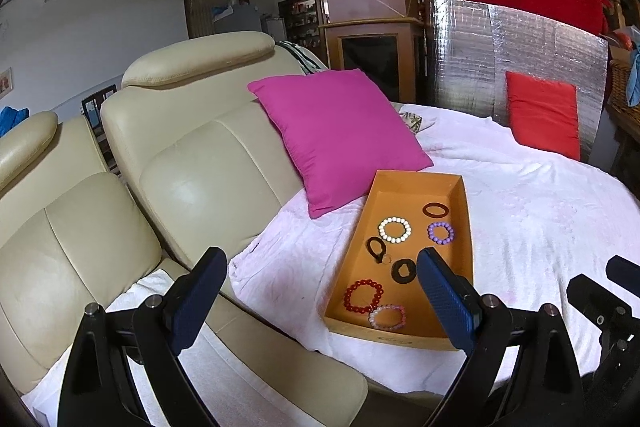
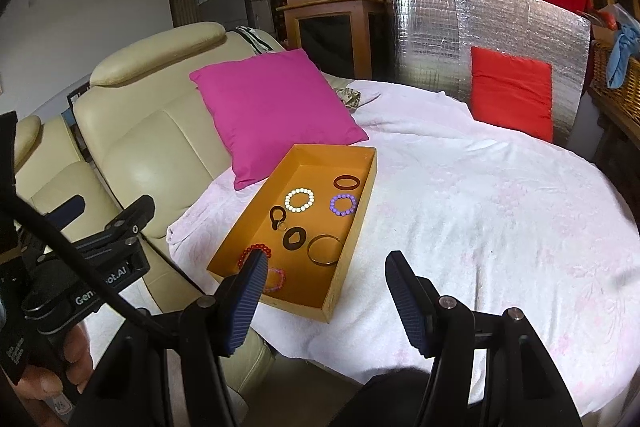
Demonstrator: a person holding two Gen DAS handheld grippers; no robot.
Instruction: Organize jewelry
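Both the left hand-held gripper (image 1: 320, 291) and right hand-held gripper (image 2: 324, 291) gape wide, empty, short of the orange tray (image 2: 256, 223) of bracelets.

On the left gripper's body (image 2: 100, 283), seen to the left of the right gripper's own fingers, white lettering reads "Gen" and, further up, "ot.AI"; a black cable crosses the letters between. Small vertical print lower on its handle (image 2: 18, 351) is too blurred to read. A mark on the orange tray's near wall (image 1: 394, 339), just ahead of the left gripper's right finger, is illegible.
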